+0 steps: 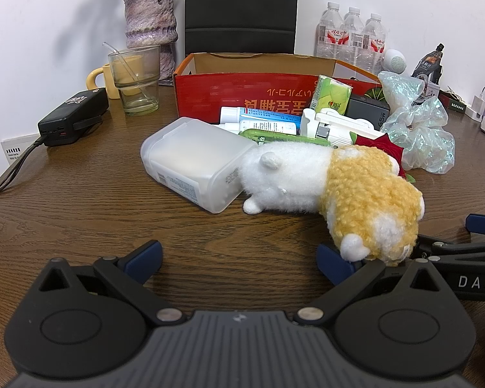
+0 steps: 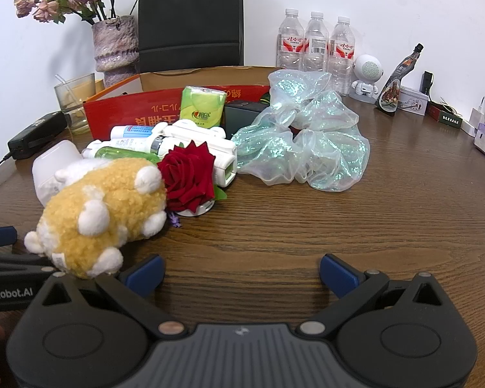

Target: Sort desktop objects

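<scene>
Left hand-held gripper (image 1: 239, 263) sits nearest in the left wrist view, jaws spread wide, nothing between them, bare wooden surface (image 1: 80, 213) below; plush toy (image 1: 336, 194) lies just beyond its right finger, frosted white container (image 1: 194, 165) to the left, red box (image 1: 242, 97) far behind. Right wrist view: right hand-held gripper (image 2: 241, 274) also wide open and empty, plush toy (image 2: 103, 213) near left, red rose (image 2: 190, 174) beside it, iridescent scrunchie (image 2: 307, 135) farther right.

Yellow-and-white plush toy (image 1: 333, 187), red rose (image 2: 187, 177)
</scene>
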Demonstrator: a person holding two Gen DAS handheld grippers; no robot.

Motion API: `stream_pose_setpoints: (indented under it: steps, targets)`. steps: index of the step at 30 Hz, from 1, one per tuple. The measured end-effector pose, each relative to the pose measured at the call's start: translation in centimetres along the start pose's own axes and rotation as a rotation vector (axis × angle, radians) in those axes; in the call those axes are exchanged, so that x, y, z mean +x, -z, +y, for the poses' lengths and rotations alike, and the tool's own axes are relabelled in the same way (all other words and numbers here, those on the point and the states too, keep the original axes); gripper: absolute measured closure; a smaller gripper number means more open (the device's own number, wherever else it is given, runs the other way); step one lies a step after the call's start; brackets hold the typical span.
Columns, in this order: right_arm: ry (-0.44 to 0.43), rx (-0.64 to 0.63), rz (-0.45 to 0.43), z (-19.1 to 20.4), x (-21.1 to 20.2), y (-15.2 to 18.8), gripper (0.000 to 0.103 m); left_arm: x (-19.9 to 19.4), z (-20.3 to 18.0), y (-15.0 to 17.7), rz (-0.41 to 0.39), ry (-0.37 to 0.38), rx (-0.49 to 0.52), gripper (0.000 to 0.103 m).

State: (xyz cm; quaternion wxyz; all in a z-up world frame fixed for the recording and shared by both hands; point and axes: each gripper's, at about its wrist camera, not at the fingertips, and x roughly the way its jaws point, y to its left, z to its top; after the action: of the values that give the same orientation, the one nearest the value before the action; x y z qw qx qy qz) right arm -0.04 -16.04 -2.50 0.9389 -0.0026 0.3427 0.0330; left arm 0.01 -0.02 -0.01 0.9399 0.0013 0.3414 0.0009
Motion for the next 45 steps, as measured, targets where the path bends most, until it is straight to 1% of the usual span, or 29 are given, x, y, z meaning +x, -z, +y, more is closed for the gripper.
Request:
stream_pose_setpoints:
  steps: [45]
  targets:
    - [0.014, 0.014, 0.002, -0.03, 0.28, -0.39, 0.0, 0.01, -0.01, -0.01, 0.0, 0.001, 0.0, 0.0]
